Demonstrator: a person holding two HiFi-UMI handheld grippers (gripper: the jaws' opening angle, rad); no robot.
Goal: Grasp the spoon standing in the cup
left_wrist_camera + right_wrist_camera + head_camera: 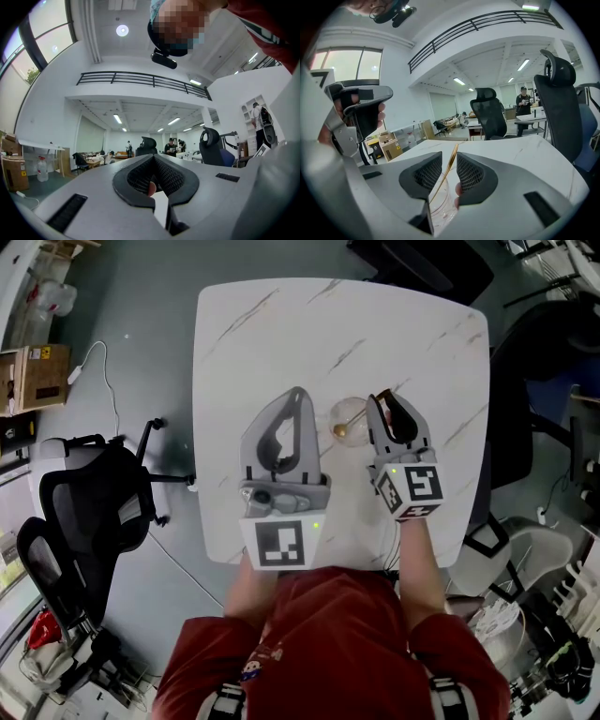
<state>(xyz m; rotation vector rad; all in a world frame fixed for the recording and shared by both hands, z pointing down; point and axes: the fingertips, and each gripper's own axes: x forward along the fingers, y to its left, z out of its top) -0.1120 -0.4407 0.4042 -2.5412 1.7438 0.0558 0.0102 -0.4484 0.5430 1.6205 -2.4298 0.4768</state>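
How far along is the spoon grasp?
Done: the right claw is at the cup, with the spoon standing between its jaws. In hand: the jaws stand apart, their pads not yet pressing the handle. Left: close on the spoon. The left claw is shut and empty beside the cup.

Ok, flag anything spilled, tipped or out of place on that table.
Nothing stands out. The clear cup stands upright on the marble table, with nothing spilled around it. The gold spoon leans inside it, its handle between the open jaws of the right gripper, unclamped.
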